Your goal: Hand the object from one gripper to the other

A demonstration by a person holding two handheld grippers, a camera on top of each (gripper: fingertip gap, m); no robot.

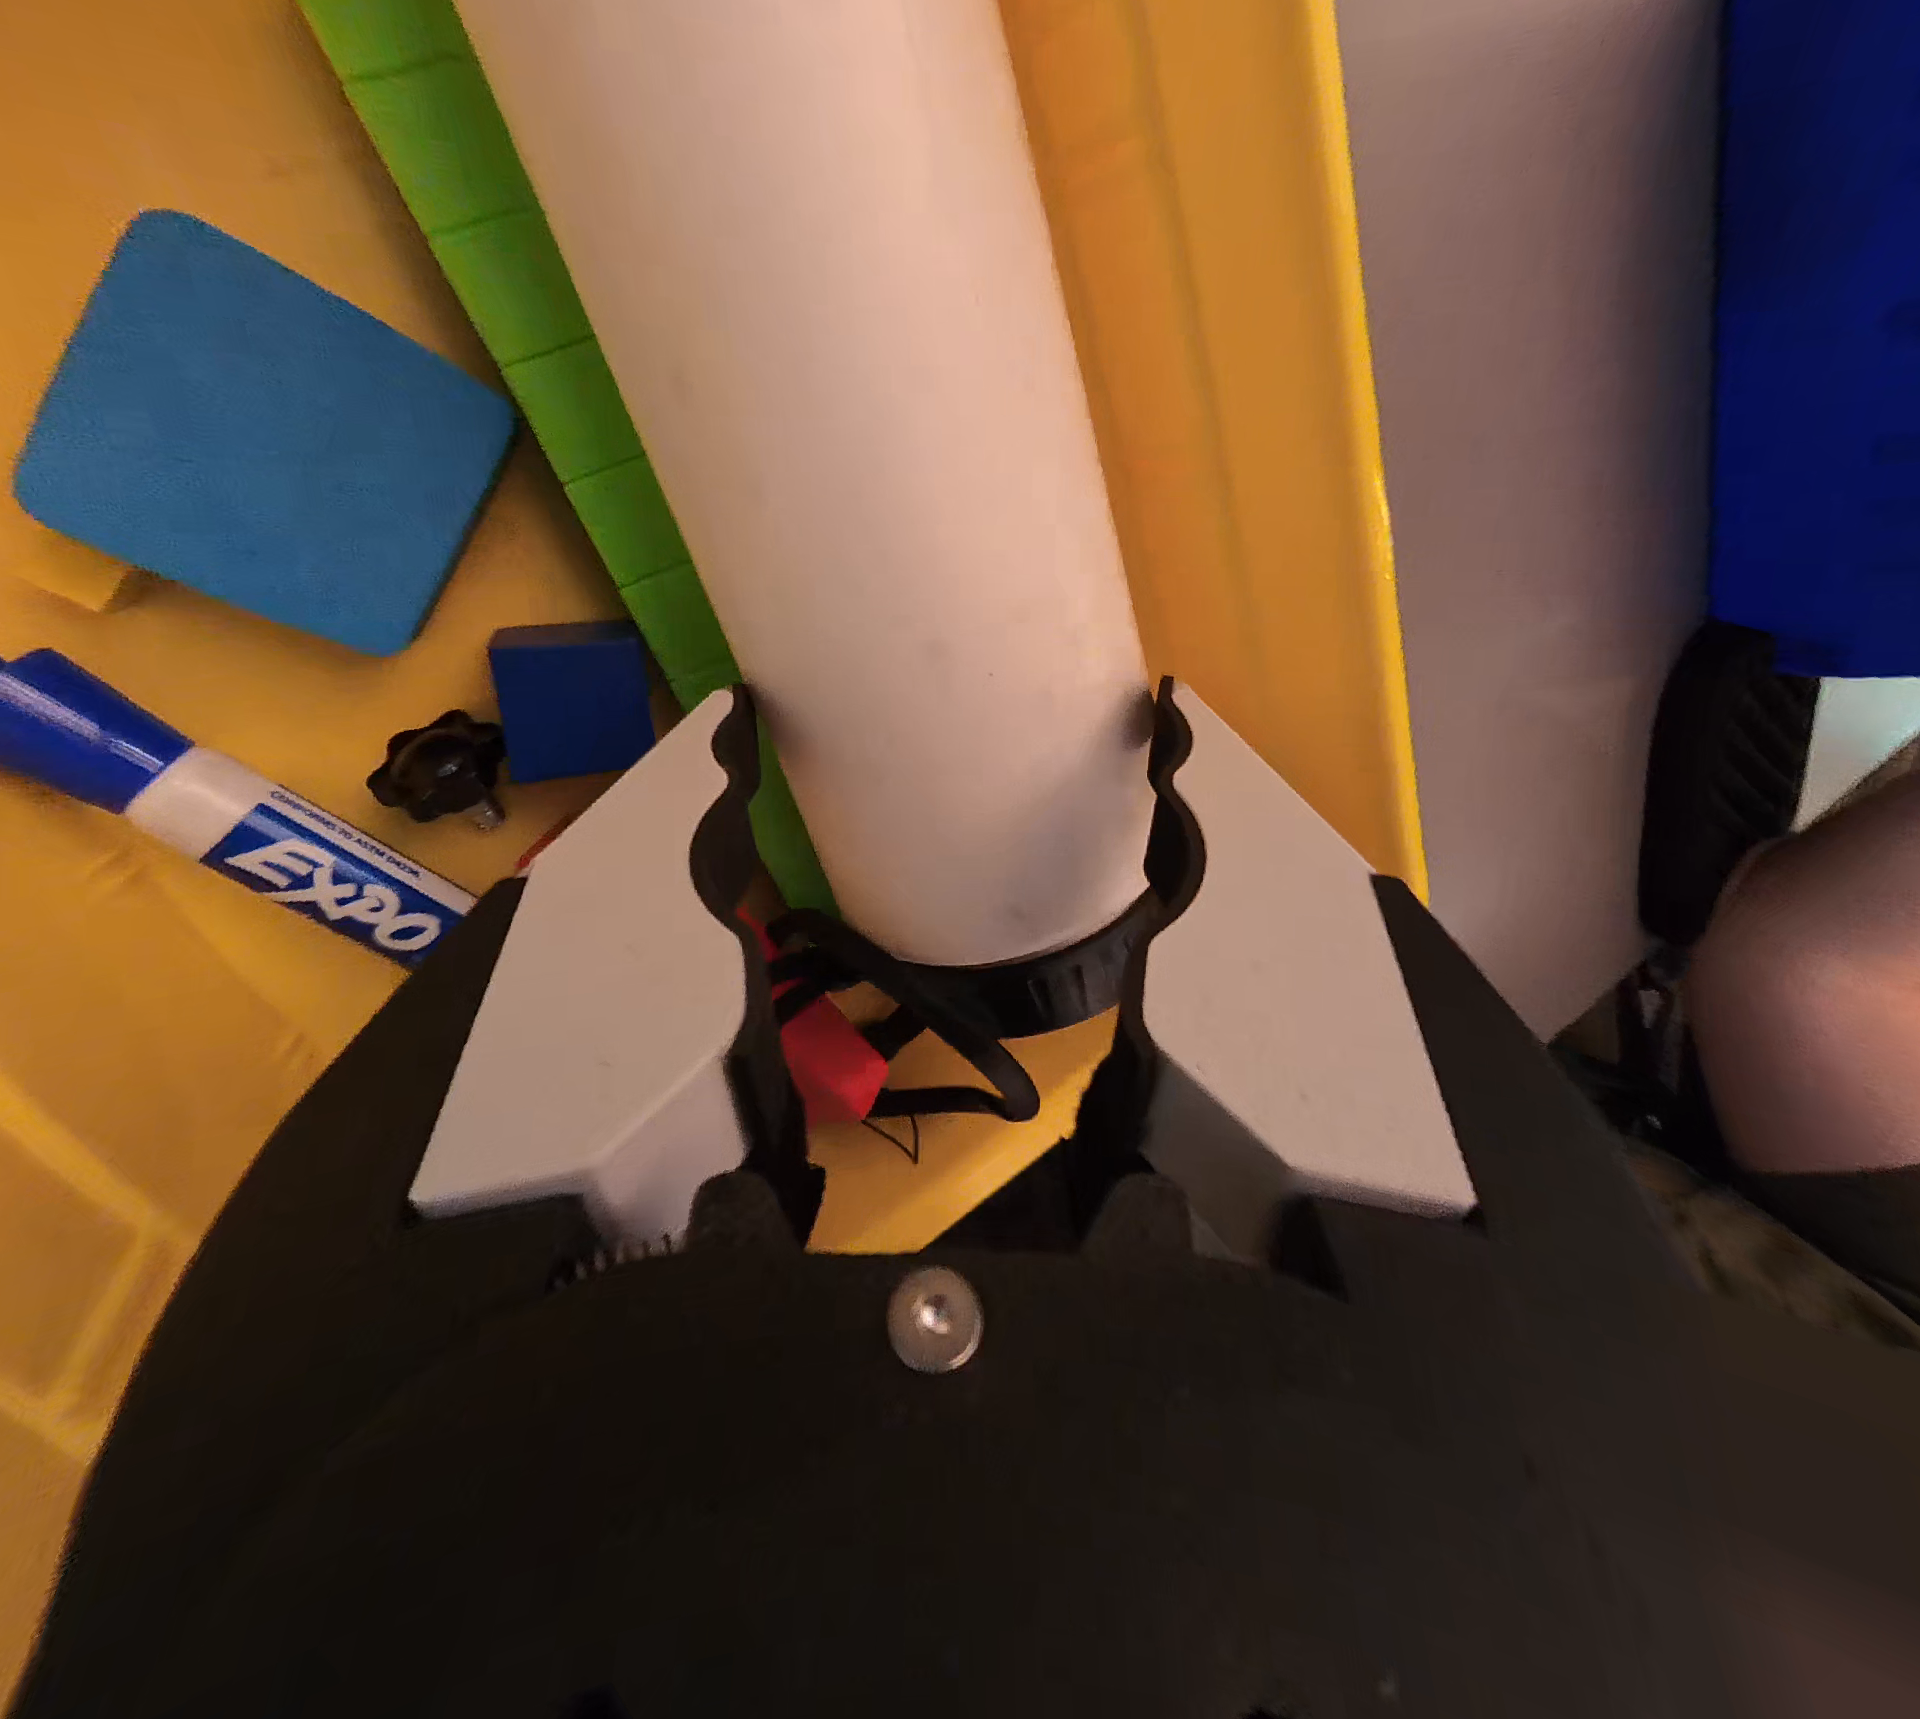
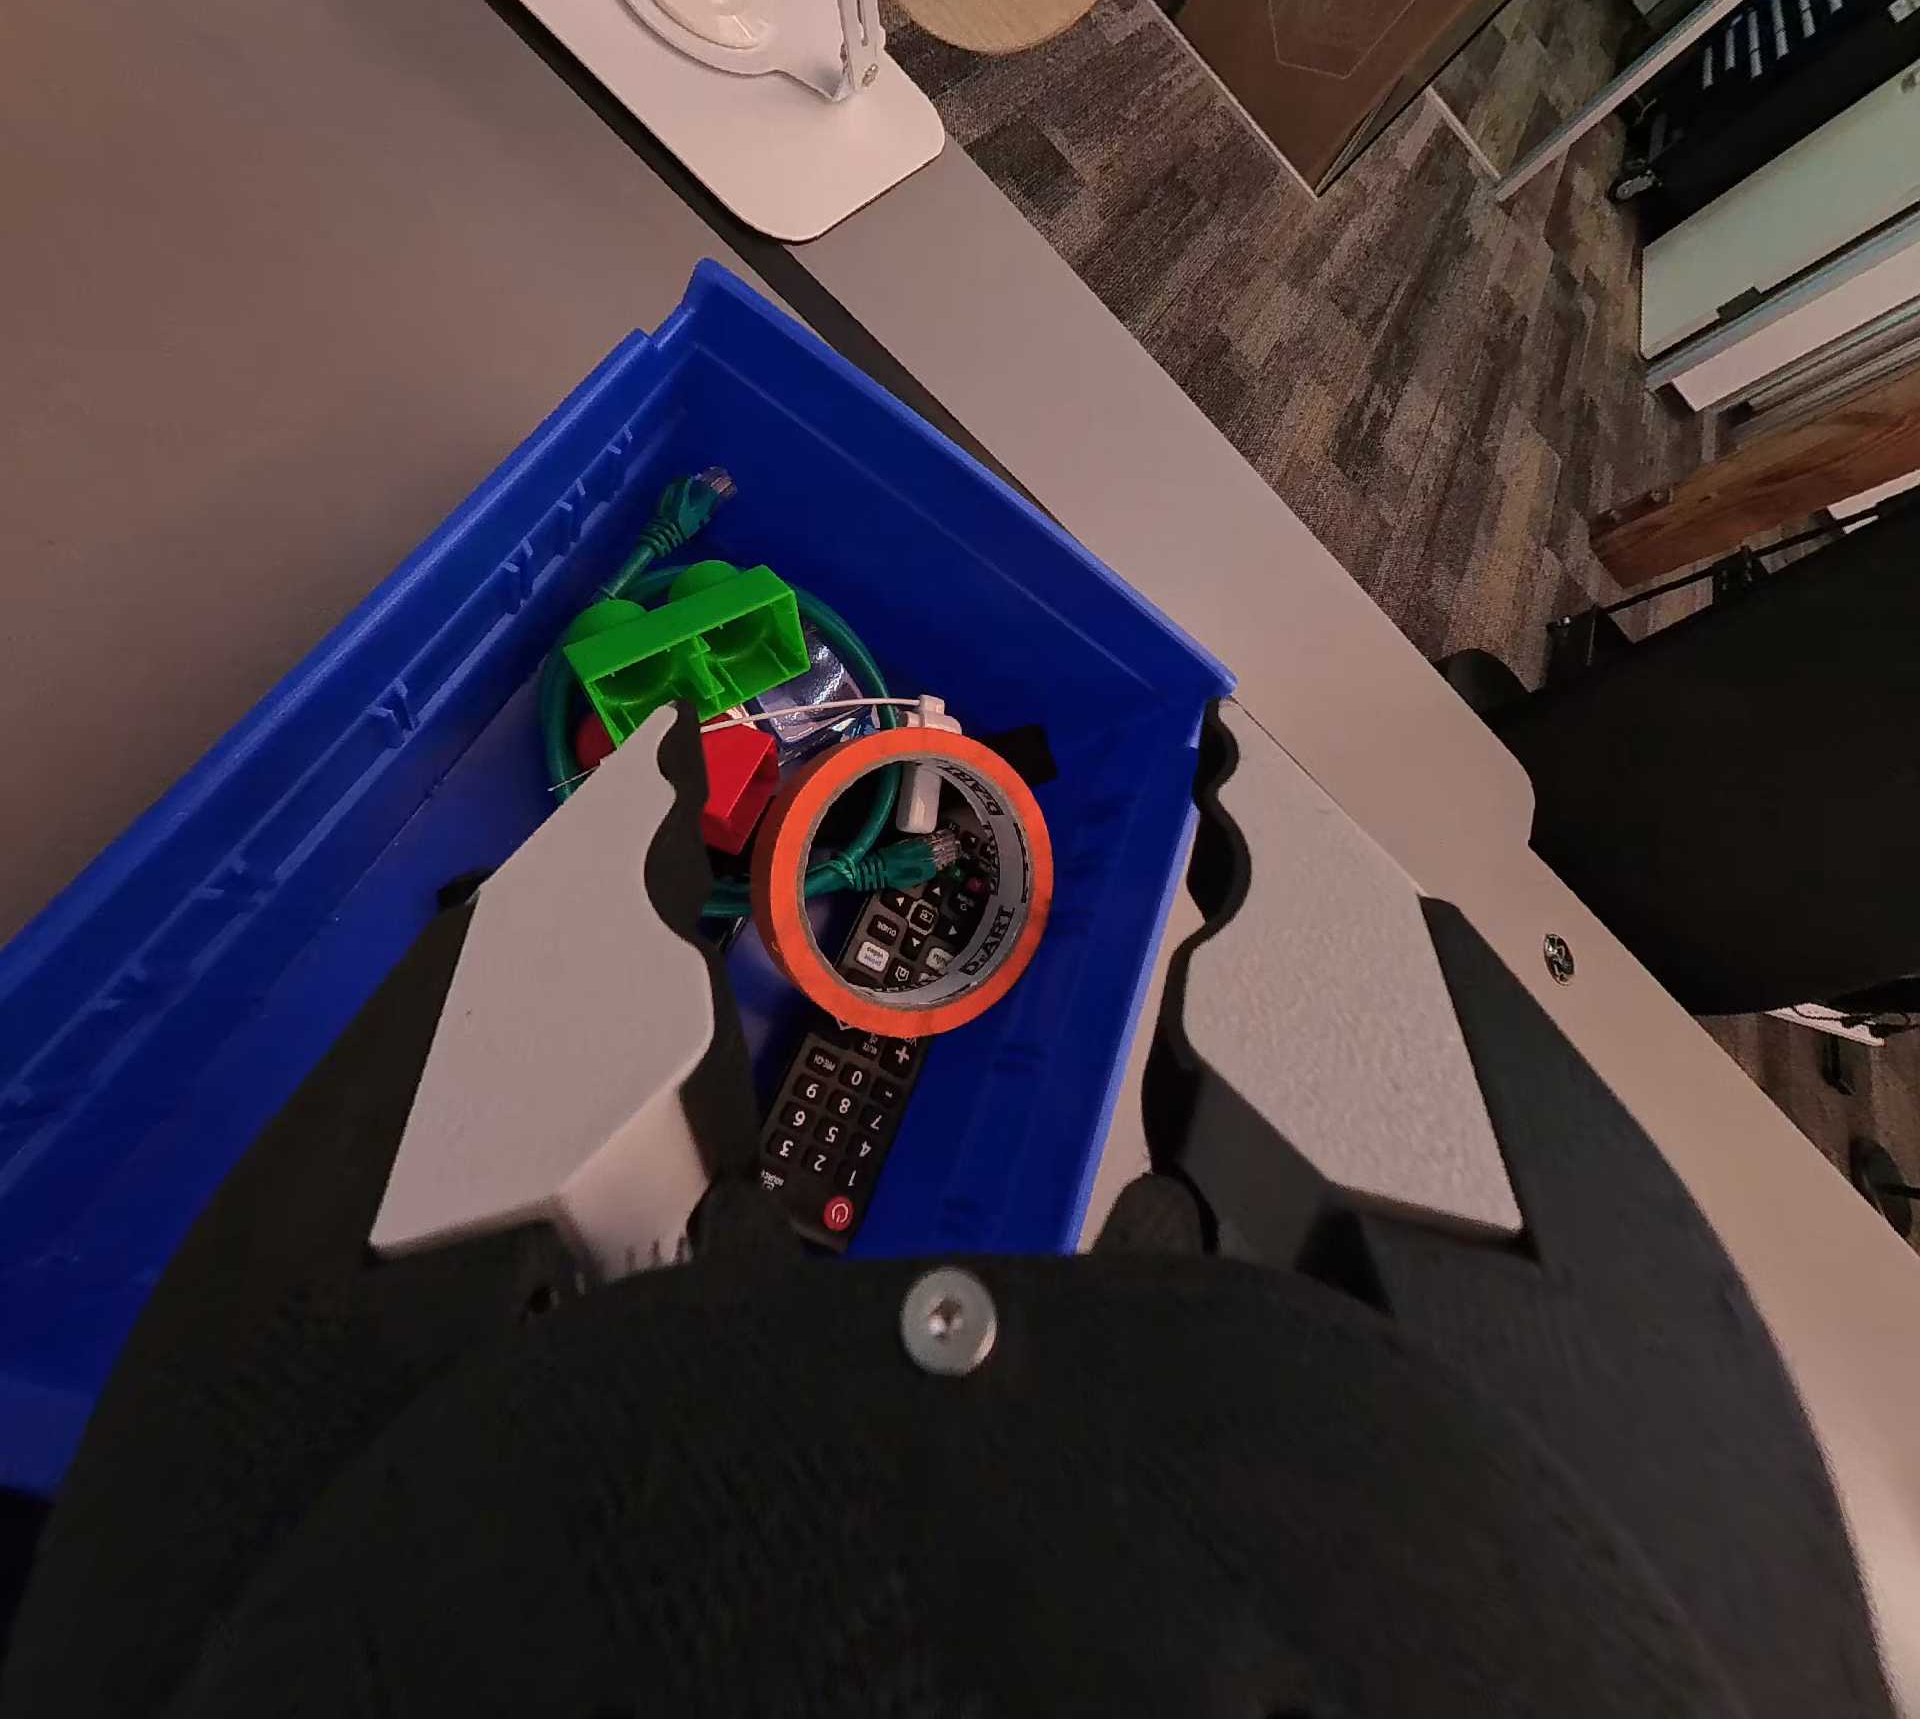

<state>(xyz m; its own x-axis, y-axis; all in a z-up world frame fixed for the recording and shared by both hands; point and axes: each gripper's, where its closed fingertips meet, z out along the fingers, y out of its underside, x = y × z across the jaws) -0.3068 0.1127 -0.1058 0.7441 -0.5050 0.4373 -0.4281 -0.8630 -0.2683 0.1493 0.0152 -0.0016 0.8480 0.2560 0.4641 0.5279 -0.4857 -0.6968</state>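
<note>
White tube (image 1: 790, 381) clenched in left tongs (image 1: 951, 713), long axis pointing forward, right tongs (image 2: 935, 734) released.

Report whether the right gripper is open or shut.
Open: the right gripper hangs over the blue bin, jaws spread wide, nothing between them.

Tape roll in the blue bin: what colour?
Orange, with a grey inner core. The tape roll shows best in the right wrist view, lying on a remote.

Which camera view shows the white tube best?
The left wrist view. There the white tube fills the middle of the picture, and the left gripper is closed around its lower end over the yellow bin. The right wrist view shows nothing of it.
</note>
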